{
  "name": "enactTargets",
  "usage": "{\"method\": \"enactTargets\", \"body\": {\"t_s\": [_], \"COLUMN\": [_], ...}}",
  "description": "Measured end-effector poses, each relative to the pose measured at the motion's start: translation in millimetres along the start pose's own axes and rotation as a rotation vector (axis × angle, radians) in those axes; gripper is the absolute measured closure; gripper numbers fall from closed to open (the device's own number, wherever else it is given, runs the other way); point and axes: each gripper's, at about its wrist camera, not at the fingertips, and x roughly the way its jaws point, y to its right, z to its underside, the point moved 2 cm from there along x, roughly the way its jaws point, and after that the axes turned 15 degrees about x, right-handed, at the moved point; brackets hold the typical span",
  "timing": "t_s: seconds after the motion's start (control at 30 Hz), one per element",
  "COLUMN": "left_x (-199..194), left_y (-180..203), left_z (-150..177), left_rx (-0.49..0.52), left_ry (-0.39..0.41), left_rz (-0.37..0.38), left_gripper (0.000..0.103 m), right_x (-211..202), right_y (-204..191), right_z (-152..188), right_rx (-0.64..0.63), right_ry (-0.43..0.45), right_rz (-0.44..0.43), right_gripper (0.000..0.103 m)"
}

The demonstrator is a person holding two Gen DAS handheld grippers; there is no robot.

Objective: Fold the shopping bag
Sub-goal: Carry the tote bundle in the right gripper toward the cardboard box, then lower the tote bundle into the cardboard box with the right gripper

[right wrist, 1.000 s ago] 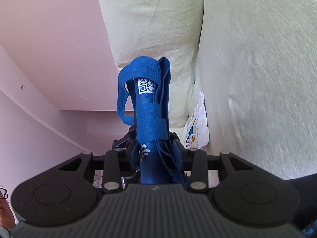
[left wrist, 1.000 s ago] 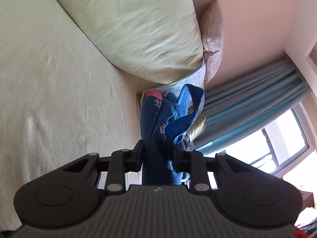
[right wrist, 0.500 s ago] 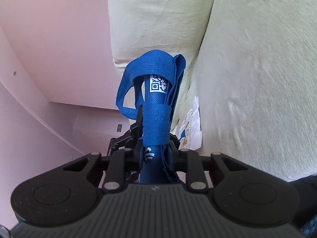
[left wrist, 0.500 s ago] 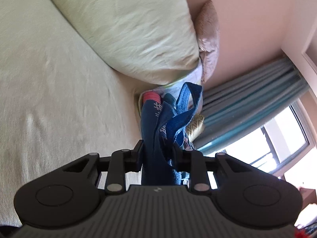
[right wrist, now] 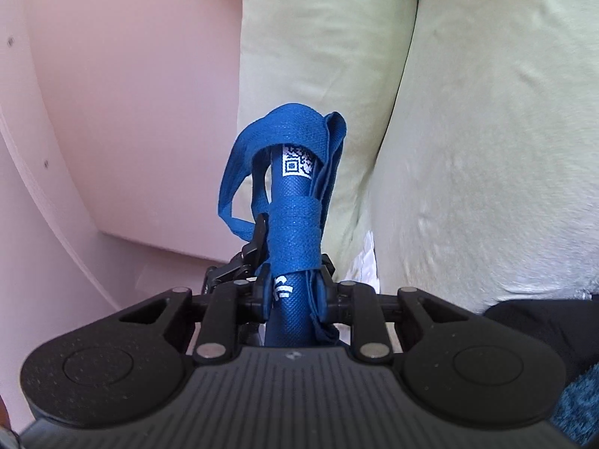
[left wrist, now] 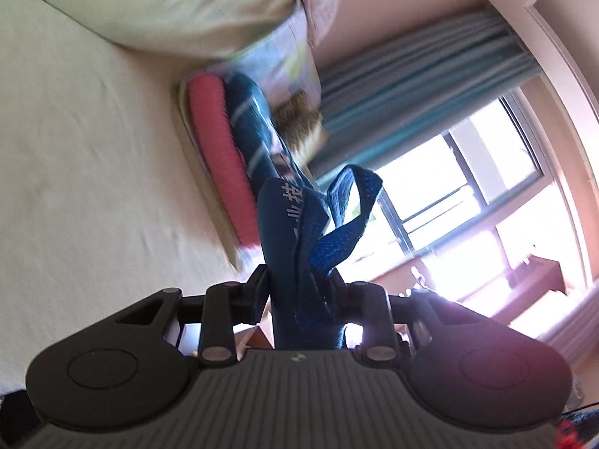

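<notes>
The blue shopping bag (left wrist: 288,247) is bunched into a narrow roll with white print, and it stands between the fingers of my left gripper (left wrist: 301,280). A handle loop (left wrist: 352,202) sticks out to its right. The left jaws are opening slightly, with the pads still against the fabric. In the right wrist view, my right gripper (right wrist: 294,277) is shut on the same bag (right wrist: 295,194). A handle strap wraps around the roll there, and a white QR label (right wrist: 297,161) sits near its top. A black mechanism (right wrist: 247,258) shows just behind the bag on the left.
Below the left gripper lies a pale green bed sheet (left wrist: 75,149) with a pillow (left wrist: 168,7). Folded pink and teal cloths (left wrist: 221,142) lie at the bed's edge, with a blue-grey curtain (left wrist: 411,86) and a bright window (left wrist: 486,187) beyond. The right view shows a pillow (right wrist: 318,56) and a pink wall (right wrist: 131,93).
Both grippers have risen and swung with the bag. The left view now faces more toward the window. The right jaws have drawn closer together on the roll.
</notes>
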Motion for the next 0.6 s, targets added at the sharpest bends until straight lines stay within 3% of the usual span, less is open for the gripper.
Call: {"method": "enactTargets", "body": {"t_s": [0.2, 0.33, 0.43, 0.6], "left_x": [92.2, 150.3, 190.5, 236.8], "left_y": [51.2, 90.1, 116.1, 130.0], "left_z": [13.1, 38.2, 65.3, 98.0], "left_rx": [0.084, 0.151, 0.179, 0.229], "left_ry": [-0.191, -0.305, -0.389, -0.501], "left_rz": [0.139, 0.201, 0.245, 0.235], "left_gripper": [0.068, 0.068, 0.068, 0.068], "right_x": [-136.5, -234.2, -323.5, -426.5], "right_y": [2.0, 5.1, 7.4, 24.2], "right_z": [21.4, 43.6, 62.0, 53.3], "right_rx": [0.011, 0.001, -0.025, -0.015], "right_ry": [0.314, 0.537, 0.733, 0.918], "right_rz": [-0.077, -0.090, -0.040, 0.106], "right_gripper": [0.082, 0.082, 0.082, 0.082]}}
